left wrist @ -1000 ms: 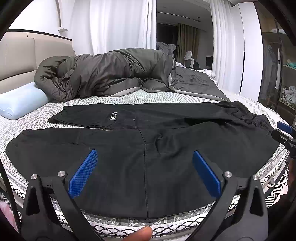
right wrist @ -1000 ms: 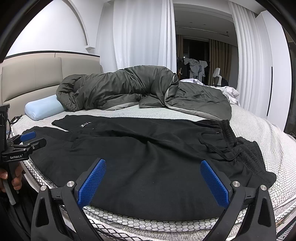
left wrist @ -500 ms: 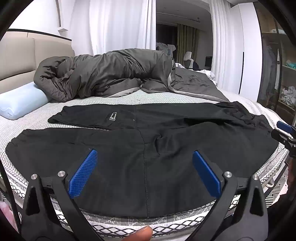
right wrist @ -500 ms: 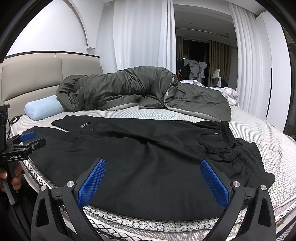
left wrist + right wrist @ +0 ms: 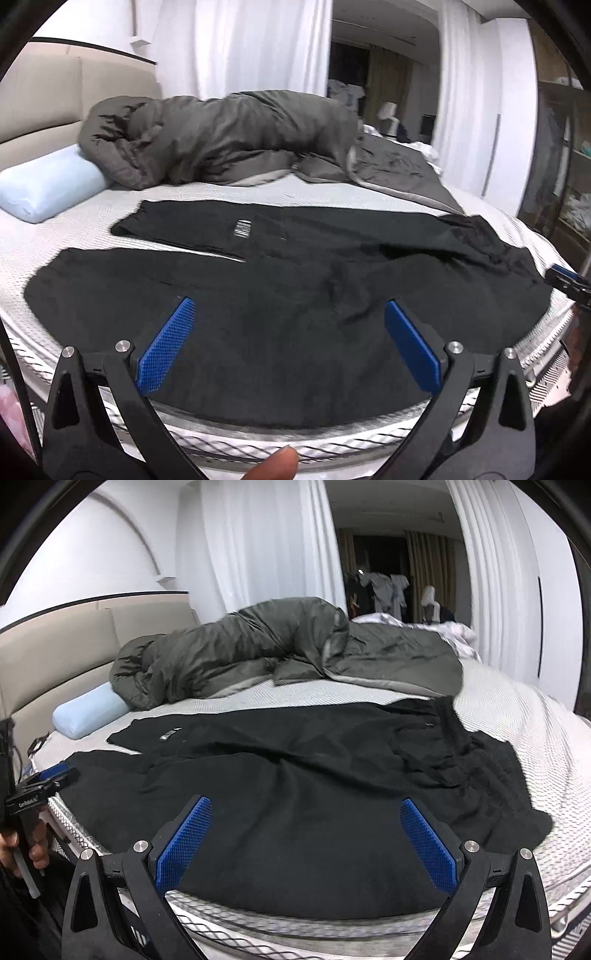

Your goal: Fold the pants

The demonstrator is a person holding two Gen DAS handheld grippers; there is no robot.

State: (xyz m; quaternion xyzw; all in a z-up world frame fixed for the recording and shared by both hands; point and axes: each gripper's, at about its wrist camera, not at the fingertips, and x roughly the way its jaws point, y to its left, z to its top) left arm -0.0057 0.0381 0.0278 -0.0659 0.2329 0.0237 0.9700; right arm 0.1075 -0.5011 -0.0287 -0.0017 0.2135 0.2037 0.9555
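Black pants (image 5: 280,291) lie spread flat across the mattress (image 5: 92,229), legs toward the left and waistband (image 5: 476,753) bunched at the right. A small white label (image 5: 242,228) shows on the far leg. My left gripper (image 5: 288,332) hovers open over the near leg, blue pads (image 5: 166,343) wide apart with nothing between them. My right gripper (image 5: 306,830) is also open above the near edge of the pants (image 5: 295,812), holding nothing. Each gripper shows at the edge of the other's view: the right one (image 5: 567,280), the left one (image 5: 40,786) held by a hand.
A dark grey duvet (image 5: 221,140) is heaped along the far side of the bed. A pale blue pillow (image 5: 48,184) lies at the far left by the beige headboard (image 5: 55,642). White curtains (image 5: 266,546) hang behind. The mattress edge (image 5: 295,934) runs just below both grippers.
Both grippers have lifted and moved slightly forward over the pants, so the view tilts down more. The pants lie as before and both grippers stay open.
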